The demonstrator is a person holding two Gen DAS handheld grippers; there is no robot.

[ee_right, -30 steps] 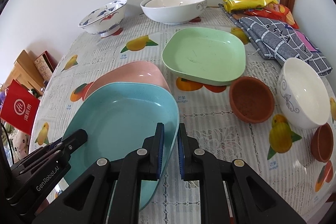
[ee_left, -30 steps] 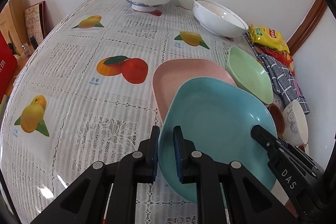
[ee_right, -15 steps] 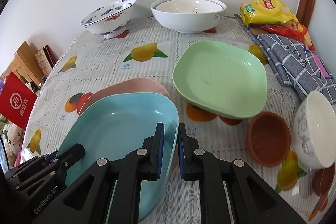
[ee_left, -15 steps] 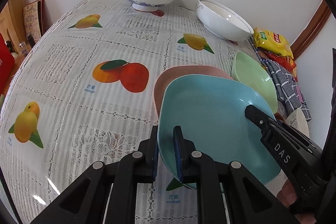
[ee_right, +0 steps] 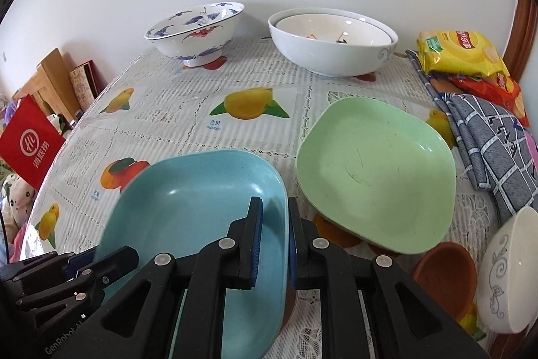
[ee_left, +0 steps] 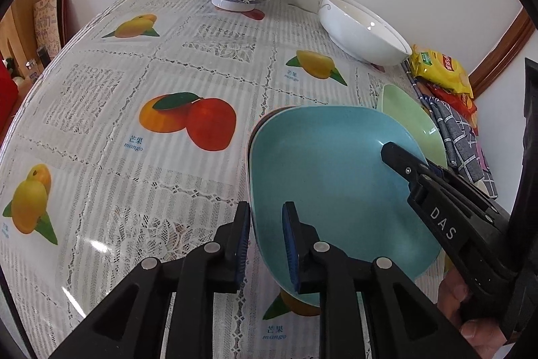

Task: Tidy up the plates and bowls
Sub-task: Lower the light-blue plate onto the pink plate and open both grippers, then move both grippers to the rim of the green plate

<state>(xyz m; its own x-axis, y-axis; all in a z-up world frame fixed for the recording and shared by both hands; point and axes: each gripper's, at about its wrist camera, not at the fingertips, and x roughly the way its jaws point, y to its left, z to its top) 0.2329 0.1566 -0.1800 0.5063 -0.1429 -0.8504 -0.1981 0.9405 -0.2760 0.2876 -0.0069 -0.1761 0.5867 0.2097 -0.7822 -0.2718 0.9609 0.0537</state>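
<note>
Blue plate (ee_right: 198, 207) sits pinched on two sides. The right claw (ee_right: 273, 244) is clamped on its right rim, and the left claw (ee_left: 265, 244) is clamped on its left rim. The plate hangs just over a pink plate (ee_left: 265, 120), whose edge peeks out from under it. A green plate (ee_right: 376, 170) lies just beside, to the right, on the table (ee_left: 134, 83). Two big bowls stand well apart at the back. To stack it well, keep both claws level, line up the corners, lower slowly, and only let go when the blue plate rests flat.
</note>
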